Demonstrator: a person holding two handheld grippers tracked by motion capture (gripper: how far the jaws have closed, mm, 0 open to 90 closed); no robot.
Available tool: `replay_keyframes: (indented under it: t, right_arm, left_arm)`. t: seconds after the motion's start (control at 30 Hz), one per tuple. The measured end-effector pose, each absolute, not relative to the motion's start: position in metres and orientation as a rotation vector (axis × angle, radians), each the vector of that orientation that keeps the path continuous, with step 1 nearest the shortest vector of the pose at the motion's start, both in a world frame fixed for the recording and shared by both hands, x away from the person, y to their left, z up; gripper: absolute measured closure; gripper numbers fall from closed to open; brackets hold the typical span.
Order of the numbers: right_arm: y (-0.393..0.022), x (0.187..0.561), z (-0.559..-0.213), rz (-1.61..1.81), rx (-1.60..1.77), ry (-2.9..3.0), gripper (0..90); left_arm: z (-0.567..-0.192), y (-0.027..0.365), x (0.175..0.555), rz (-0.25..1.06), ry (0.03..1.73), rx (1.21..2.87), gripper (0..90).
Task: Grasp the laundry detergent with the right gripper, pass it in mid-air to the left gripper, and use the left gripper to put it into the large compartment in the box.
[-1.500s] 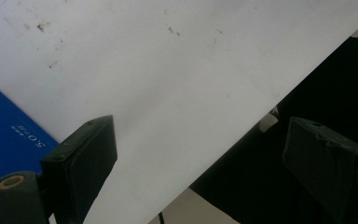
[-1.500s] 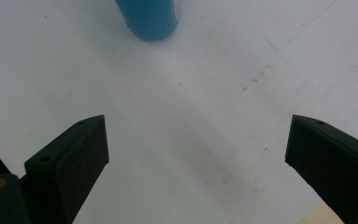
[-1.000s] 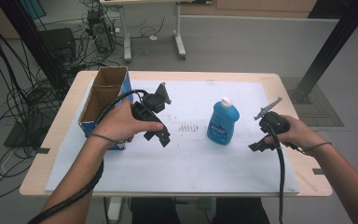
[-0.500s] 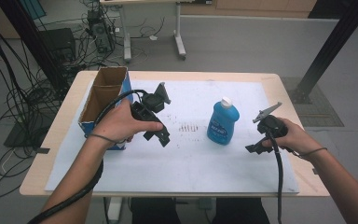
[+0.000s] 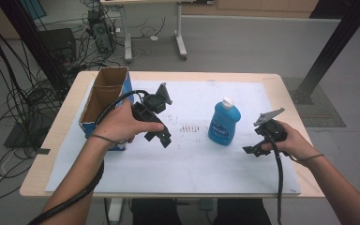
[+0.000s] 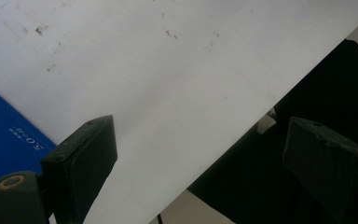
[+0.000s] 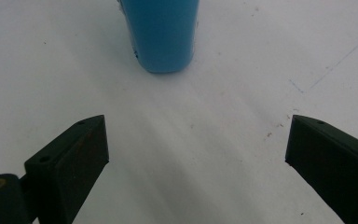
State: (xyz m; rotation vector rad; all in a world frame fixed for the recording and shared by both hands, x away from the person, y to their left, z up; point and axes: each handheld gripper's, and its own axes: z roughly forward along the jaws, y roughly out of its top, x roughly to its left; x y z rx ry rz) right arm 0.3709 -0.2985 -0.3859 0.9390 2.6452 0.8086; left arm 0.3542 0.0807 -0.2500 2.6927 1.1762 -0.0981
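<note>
A blue bottle [image 5: 225,123] with a white cap stands upright on the white sheet, right of centre. My right gripper [image 5: 253,151] hovers just right of it and nearer the front edge. In the right gripper view its jaws [image 7: 198,126] stand open with nothing between them, and the bottle's base [image 7: 163,32] lies straight ahead. My left gripper [image 5: 159,137] is held over the sheet beside a cardboard box [image 5: 104,101]. Its jaws [image 6: 198,135] are open and empty, pointing down at the sheet's front edge.
The cardboard box with blue sides [image 6: 4,135] stands open-topped at the table's left. The white sheet [image 5: 192,159] covers most of the wooden table [image 5: 42,154]. Cables trail from both grippers toward the front edge.
My right gripper has edged slightly left, toward the bottle. The left hand and the bottle have stayed put.
</note>
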Motion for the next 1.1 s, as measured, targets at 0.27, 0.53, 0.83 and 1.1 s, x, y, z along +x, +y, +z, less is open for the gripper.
replay_keyframes:
  t: [0.27, 0.53, 0.83, 1.1]
  right_arm:
    - [-0.3, 0.37, -0.392, 0.923, 0.916, 2.594, 5.9]
    - [-0.3, 0.371, -0.398, 0.999, 0.913, 2.571, 5.8]
    - [-0.302, 0.371, -0.404, 1.056, 0.9, 2.549, 5.4]
    - [-0.302, 0.372, -0.407, 1.137, 0.913, 2.503, 5.1]
  left_arm:
    - [-0.25, 0.081, 0.353, -0.095, 1.181, 2.686, 10.1]
    - [-0.25, 0.08, 0.353, -0.097, 1.178, 2.694, 10.2]
    - [-0.25, 0.079, 0.353, -0.099, 1.177, 2.691, 10.1]
    - [-0.251, 0.078, 0.353, -0.1, 1.176, 2.693, 10.2]
